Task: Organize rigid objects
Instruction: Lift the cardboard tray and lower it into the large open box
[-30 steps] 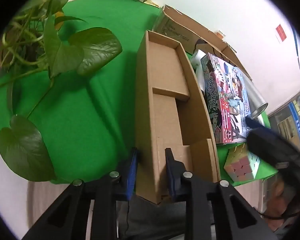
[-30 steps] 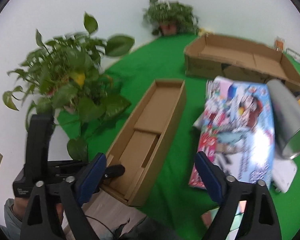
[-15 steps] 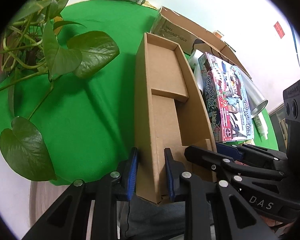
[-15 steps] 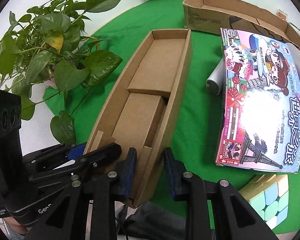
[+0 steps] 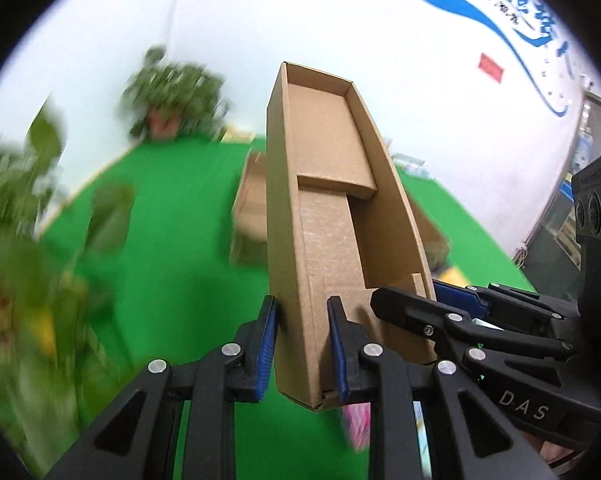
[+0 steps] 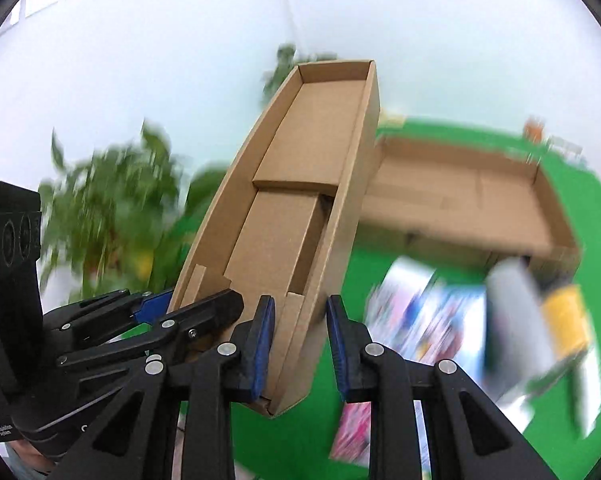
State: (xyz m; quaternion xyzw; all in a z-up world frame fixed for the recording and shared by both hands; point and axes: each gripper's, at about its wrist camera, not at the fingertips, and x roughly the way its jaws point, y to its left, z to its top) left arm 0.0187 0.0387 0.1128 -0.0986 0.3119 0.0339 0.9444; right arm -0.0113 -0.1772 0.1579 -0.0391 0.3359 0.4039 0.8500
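Both grippers, left gripper and right gripper, pinch the near-end walls of the cardboard tray; it looks light, stiff, crushable.

Left of the left gripper, the potted plants smear into green blur. Right of the right gripper, the board game box and metal cylinder are streaked, the print unreadable.

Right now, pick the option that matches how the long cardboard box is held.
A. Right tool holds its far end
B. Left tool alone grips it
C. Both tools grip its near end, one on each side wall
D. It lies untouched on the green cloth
C: the left tool clamps one side wall of the long cardboard box, and the right tool clamps the other.
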